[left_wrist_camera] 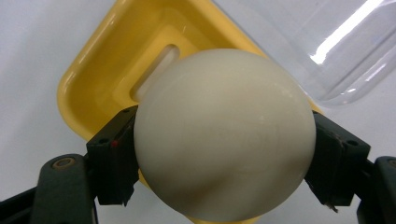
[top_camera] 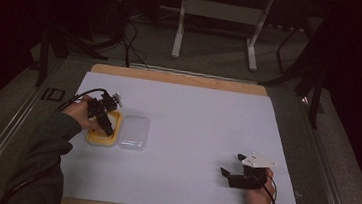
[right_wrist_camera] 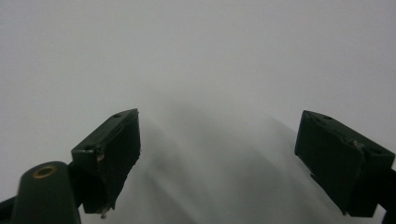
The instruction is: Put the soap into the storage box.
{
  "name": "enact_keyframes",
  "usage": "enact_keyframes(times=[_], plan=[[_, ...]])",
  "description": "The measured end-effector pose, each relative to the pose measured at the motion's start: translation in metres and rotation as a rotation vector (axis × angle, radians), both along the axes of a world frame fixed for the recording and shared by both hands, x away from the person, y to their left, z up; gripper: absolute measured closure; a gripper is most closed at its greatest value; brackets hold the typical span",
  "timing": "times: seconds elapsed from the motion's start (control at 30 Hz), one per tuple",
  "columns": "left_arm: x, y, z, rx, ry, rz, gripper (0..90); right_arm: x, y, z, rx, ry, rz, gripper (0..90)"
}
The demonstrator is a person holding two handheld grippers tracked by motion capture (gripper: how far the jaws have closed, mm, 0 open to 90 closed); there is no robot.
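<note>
My left gripper [left_wrist_camera: 224,144] is shut on a cream-white egg-shaped ball [left_wrist_camera: 224,135], its pads pressing both sides. The ball hangs just over a yellow tray [left_wrist_camera: 107,60], which has a slot-like hollow in its floor. In the high view the left gripper [top_camera: 109,125] points down over the yellow tray [top_camera: 96,138] at the left of the white sheet. A clear plastic lid [top_camera: 133,132] lies right beside the tray, also seen as the clear lid [left_wrist_camera: 336,42]. My right gripper [top_camera: 231,171] rests near the front right, jaws wide apart; the right gripper [right_wrist_camera: 217,158] has nothing between them.
The white sheet [top_camera: 202,119] covers a wooden board [top_camera: 181,78]. Dark floor, cables and a white table frame [top_camera: 217,15] lie beyond the far edge. A person's forearms enter from the bottom of the high view.
</note>
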State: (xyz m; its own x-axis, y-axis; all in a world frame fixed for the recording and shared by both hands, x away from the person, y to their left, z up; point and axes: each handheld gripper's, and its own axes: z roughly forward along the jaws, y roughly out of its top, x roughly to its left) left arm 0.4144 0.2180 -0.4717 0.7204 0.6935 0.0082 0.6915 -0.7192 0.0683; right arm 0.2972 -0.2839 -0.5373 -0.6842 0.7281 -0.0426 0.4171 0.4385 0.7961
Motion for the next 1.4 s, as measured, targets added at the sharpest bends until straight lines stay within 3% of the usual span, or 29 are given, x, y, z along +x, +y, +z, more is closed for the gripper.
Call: enact_keyframes(times=[0.2, 0.27, 0.33, 0.57, 0.8, 1.1, 1.2, 1.4], plan=[[0.002, 0.001, -0.009, 0.007, 0.024, 0.003, 23.0, 0.000, 0.000, 0.000, 0.000, 0.000, 0.000, 14.2], [0.002, 0.004, -0.012, -0.016, 0.031, 0.004, 22.8, 0.000, 0.000, 0.000, 0.000, 0.000, 0.000, 14.2], [0.002, 0.007, -0.017, -0.035, 0.045, 0.013, 15.6, 0.000, 0.000, 0.000, -0.001, 0.001, 0.001, 14.2], [0.001, 0.010, -0.017, -0.059, 0.028, 0.013, 14.5, 0.000, 0.001, 0.000, -0.005, 0.002, 0.003, 14.2], [-0.002, 0.011, -0.015, -0.058, 0.019, -0.032, 13.9, 0.000, 0.001, 0.000, -0.005, 0.002, 0.003, 14.2], [-0.005, 0.010, -0.008, -0.034, -0.009, -0.052, 14.7, 0.000, 0.001, 0.000, -0.010, 0.003, 0.007, 14.2], [-0.007, 0.008, -0.001, -0.021, -0.038, -0.067, 14.6, 0.000, 0.001, 0.000, -0.010, 0.004, 0.006, 14.2], [-0.011, 0.003, 0.017, -0.033, -0.108, -0.075, 15.1, 0.000, 0.001, 0.000, -0.011, 0.003, 0.007, 14.2]])
